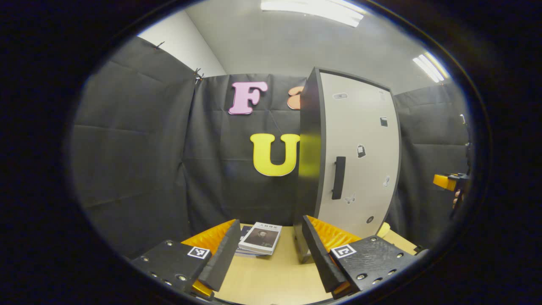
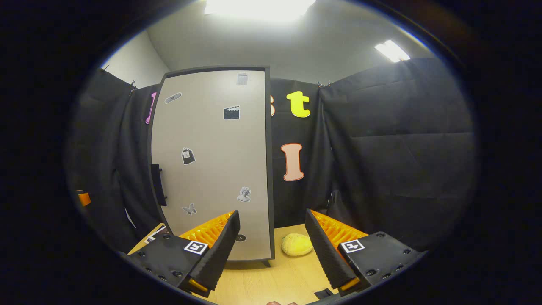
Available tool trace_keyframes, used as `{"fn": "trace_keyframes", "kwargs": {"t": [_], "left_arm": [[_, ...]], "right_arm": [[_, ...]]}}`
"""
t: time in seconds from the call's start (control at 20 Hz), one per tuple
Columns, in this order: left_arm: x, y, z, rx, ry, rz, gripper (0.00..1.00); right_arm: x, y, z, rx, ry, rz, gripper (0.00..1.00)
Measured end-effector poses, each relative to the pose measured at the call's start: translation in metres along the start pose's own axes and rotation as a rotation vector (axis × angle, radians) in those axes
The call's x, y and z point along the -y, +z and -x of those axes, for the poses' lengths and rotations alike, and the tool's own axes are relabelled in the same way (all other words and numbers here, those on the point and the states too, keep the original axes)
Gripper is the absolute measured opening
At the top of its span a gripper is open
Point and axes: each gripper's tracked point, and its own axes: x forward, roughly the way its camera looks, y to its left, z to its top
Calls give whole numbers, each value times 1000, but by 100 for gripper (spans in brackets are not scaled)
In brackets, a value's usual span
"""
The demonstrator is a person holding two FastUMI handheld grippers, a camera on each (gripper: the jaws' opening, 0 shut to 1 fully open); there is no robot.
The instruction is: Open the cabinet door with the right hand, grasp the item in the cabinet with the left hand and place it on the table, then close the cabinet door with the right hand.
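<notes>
Right gripper view showed the right gripper (image 2: 271, 245) gaping, empty, facing the closed cabinet door (image 2: 211, 169); left gripper (image 1: 269, 254) likewise, waiting.

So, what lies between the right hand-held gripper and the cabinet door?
Only bare table lies between the right hand-held gripper and the closed cabinet door, as the right gripper view shows.

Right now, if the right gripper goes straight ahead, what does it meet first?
Probably the yellow object on the table, ahead between its open fingers; the cabinet door stands just left. Depth is uncertain.
</notes>
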Motion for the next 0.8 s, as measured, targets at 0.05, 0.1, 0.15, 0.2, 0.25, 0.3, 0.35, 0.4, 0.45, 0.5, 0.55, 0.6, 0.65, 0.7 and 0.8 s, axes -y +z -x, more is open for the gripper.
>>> {"fn": "trace_keyframes", "kwargs": {"t": [0.05, 0.1, 0.15, 0.2, 0.25, 0.3, 0.35, 0.4, 0.45, 0.5, 0.55, 0.6, 0.65, 0.7, 0.8], "left_arm": [[-1, 0, -1, -2, 3, -1, 87], [-2, -3, -1, -4, 5, -1, 87], [-4, -4, -1, -7, 9, -2, 87], [-6, -7, 0, -10, 14, -1, 87], [-7, -10, 0, -17, 18, 4, 87], [-7, -14, -1, -24, 20, 12, 87], [-7, -16, -1, -29, 20, 22, 87], [-7, -18, 1, -32, 19, 31, 88], [-7, -20, 2, -34, 20, 38, 88], [-10, -21, 2, -36, 23, 40, 88], [-13, -23, 4, -39, 31, 38, 87], [-16, -25, 5, -42, 39, 33, 87], [-19, -27, 6, -46, 47, 29, 87], [-22, -30, 8, -51, 54, 25, 87], [-24, -34, 11, -59, 57, 32, 88]], "right_arm": [[-2, 1, -1, -2, 3, -5, 98], [-4, 1, -2, -2, 6, -8, 98], [-5, 1, -3, -1, 7, -7, 98], [-6, 2, -3, -1, 7, -4, 98], [-9, 3, -5, -1, 11, 1, 98], [-11, 4, -7, -1, 12, 3, 98], [-13, 4, -8, -10, 12, 0, 98], [-18, 5, -11, -12, 22, -2, 98], [-22, 8, -14, -14, 30, -2, 98], [-26, 8, -18, -21, 35, -5, 98], [-32, 11, -21, -22, 48, -12, 98], [-40, 15, -25, -24, 63, -24, 98], [-49, 20, -30, -26, 83, -40, 98], [-60, 24, -34, -24, 106, -55, 98], [-78, 31, -42, -30, 140, -67, 98]]}}
